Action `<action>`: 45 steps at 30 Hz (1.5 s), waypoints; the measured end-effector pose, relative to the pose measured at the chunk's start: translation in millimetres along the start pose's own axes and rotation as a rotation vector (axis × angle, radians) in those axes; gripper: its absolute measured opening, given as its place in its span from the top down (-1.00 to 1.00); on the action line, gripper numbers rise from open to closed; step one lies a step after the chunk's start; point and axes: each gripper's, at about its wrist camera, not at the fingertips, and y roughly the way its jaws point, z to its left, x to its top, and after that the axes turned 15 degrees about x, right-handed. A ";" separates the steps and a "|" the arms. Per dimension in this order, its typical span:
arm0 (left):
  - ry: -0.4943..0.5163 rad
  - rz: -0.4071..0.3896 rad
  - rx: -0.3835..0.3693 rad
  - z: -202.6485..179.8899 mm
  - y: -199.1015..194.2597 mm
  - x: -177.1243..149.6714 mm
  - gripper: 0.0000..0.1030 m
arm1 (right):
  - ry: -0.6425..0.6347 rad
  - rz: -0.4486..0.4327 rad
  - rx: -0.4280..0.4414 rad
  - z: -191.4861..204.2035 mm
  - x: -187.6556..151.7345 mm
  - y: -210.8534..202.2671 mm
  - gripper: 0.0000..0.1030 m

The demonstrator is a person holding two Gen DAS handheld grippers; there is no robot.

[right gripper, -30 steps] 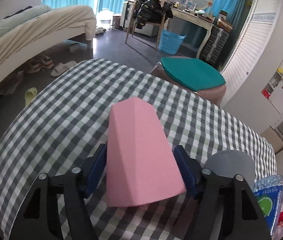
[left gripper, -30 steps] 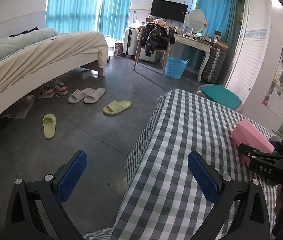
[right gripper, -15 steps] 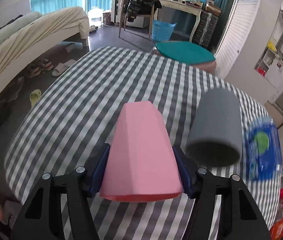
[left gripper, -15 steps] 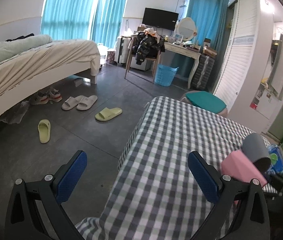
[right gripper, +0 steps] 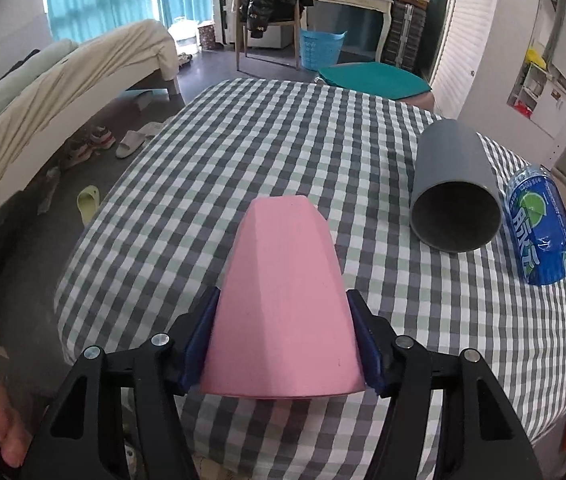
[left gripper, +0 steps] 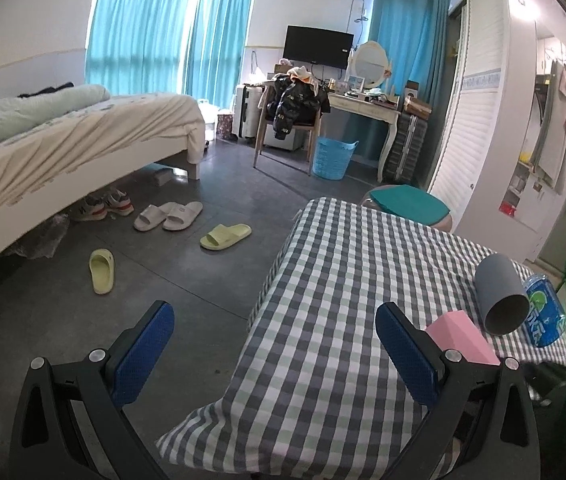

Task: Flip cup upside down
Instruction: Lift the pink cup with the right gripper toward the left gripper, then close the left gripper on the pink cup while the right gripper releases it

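In the left wrist view, the left gripper (left gripper: 271, 352) is being held low in the frame, at the near corner of the checked table (left gripper: 335, 288). Its jaws are being kept wide apart, with nothing between them, so it is judged to be waiting out of the way. At the lower right of that view, the pink cup (left gripper: 461, 338) is being seen past the right blue pad.

In the right wrist view, the pink cup (right gripper: 283, 304) is being squeezed in the lower middle of the frame by the right gripper (right gripper: 283, 344). The two blue pads are being pressed on its wide end, one on each side, so the cup is being kept from slipping. Its narrow closed end is being pointed away and up, and its open mouth is being turned toward the camera, likely partway through the flip.

At the right of the frame, one grey cup (right gripper: 453, 192) is lying on its side, touching one blue bottle (right gripper: 541, 228).

Counted: two cups, one bottle, two grippers
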 end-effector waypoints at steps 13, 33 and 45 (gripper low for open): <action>0.139 0.092 -0.105 -78.2 -15.3 32.0 -1.00 | -0.033 -0.260 -0.063 -71.9 8.8 -122.5 -0.67; 0.417 0.603 -0.116 -212.4 72.0 20.1 -0.79 | 0.188 -0.212 0.056 -207.5 1.3 -91.7 -0.67; 0.425 0.641 -0.179 -218.0 66.9 9.6 -0.18 | 0.180 -0.289 0.063 -209.6 -3.3 -116.8 -0.67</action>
